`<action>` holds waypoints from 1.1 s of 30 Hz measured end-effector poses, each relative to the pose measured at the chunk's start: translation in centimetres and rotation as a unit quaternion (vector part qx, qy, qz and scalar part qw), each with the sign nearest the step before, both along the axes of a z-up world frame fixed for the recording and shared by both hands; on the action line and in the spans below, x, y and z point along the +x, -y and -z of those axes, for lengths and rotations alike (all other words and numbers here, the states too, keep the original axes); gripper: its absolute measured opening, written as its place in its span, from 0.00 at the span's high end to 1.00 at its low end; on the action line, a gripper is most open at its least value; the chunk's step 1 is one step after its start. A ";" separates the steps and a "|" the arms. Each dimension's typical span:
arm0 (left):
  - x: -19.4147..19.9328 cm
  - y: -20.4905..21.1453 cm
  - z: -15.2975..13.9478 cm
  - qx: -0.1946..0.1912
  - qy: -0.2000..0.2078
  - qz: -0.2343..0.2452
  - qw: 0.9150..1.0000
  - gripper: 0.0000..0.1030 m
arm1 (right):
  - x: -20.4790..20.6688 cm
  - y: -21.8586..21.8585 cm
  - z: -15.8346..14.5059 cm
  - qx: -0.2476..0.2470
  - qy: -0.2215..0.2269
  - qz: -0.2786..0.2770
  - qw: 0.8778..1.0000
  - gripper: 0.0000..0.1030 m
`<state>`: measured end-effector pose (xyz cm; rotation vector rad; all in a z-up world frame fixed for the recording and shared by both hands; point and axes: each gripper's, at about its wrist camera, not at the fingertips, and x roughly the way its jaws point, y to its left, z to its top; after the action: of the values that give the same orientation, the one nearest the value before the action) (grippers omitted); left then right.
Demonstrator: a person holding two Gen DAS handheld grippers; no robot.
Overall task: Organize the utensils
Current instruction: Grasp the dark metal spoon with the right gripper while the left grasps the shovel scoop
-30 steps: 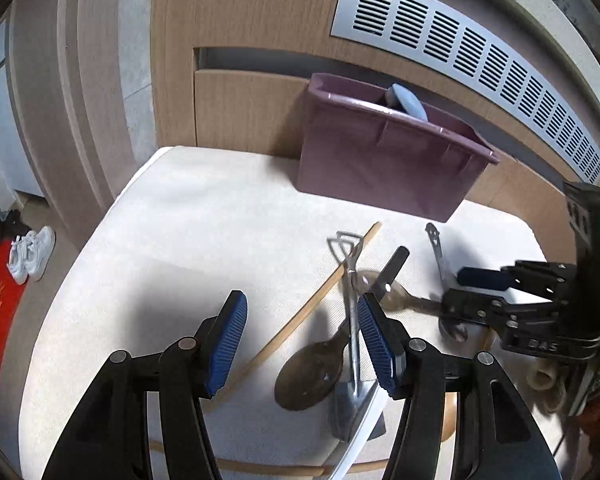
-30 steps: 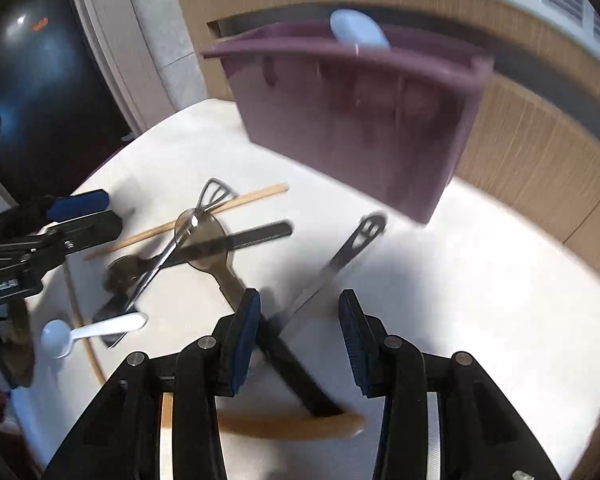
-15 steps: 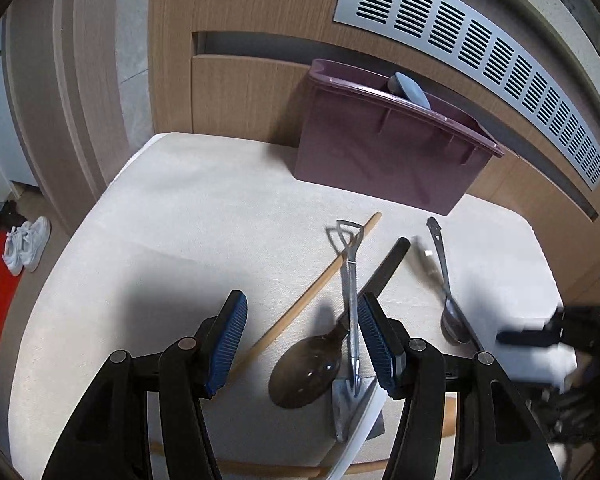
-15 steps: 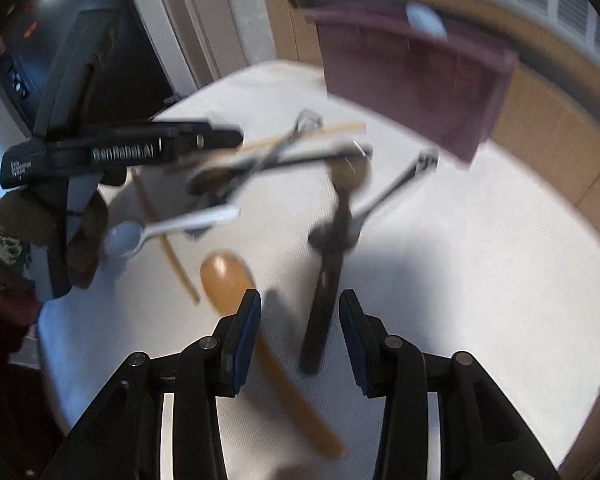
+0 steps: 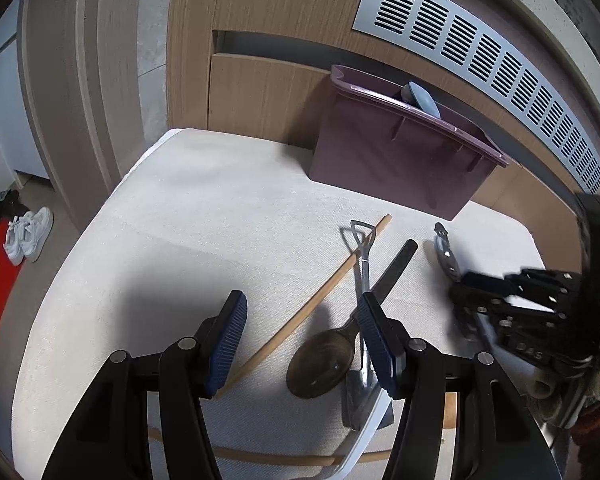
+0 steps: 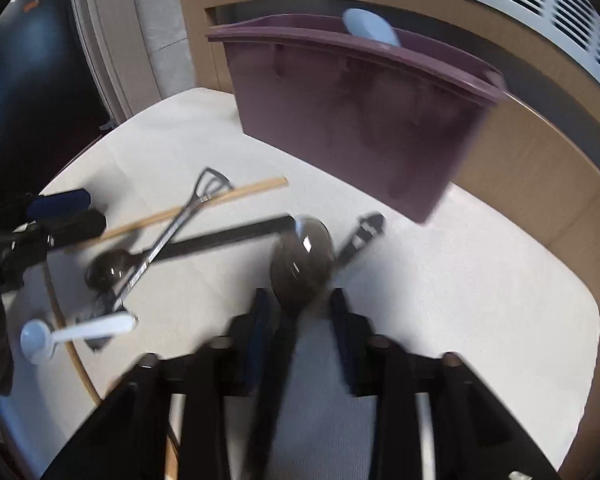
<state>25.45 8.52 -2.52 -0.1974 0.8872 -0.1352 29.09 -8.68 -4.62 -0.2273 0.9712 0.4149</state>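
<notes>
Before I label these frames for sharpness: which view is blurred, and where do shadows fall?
Left wrist view: sharp, fisheye-bent; the left gripper casts a dark shadow on the table; only the right gripper at the edge is smeared. Right wrist view: motion-blurred throughout, worst on the right gripper, the dark spoon between its fingers and the bin.

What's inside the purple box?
A pale blue rounded thing pokes up over the rim of the purple box near the back. The box's walls hide everything lower down, so nothing else inside can be seen.
</notes>
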 end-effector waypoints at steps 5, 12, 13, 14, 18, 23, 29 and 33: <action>0.0 0.7 -0.2 0.003 -0.001 0.005 1.000 0.43 | -2.4 4.3 -0.3 0.001 -0.004 0.032 0.999 0.89; -0.3 2.8 -0.9 -0.005 0.012 0.050 0.999 0.43 | -4.1 9.2 -0.6 0.023 0.004 0.092 0.995 0.89; -0.3 3.0 -0.9 -0.008 0.013 0.060 0.998 0.43 | -4.0 9.6 -0.4 0.029 0.005 0.093 0.995 0.89; -0.3 3.3 -0.9 -0.010 0.012 0.071 0.997 0.43 | -4.2 10.0 -0.5 0.034 0.007 0.092 0.995 0.89; 0.8 4.0 -0.4 0.009 -0.007 0.081 0.997 0.43 | -5.5 11.0 -0.4 0.055 0.000 0.074 0.996 0.88; 4.0 4.6 -0.1 0.038 -0.032 0.068 0.996 0.44 | -6.0 9.4 0.5 0.048 0.017 0.063 0.997 0.82; 7.6 6.6 0.9 0.080 -0.050 0.079 0.992 0.53 | -6.5 9.0 0.7 0.045 0.027 0.055 0.997 0.77; 9.4 7.1 1.9 0.090 -0.074 0.071 0.991 0.65 | -6.7 8.9 0.7 0.041 0.030 0.052 0.997 0.75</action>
<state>34.84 1.43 -4.38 0.0260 1.0562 -0.1739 22.44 -17.53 -5.33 -0.1138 0.9009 0.3503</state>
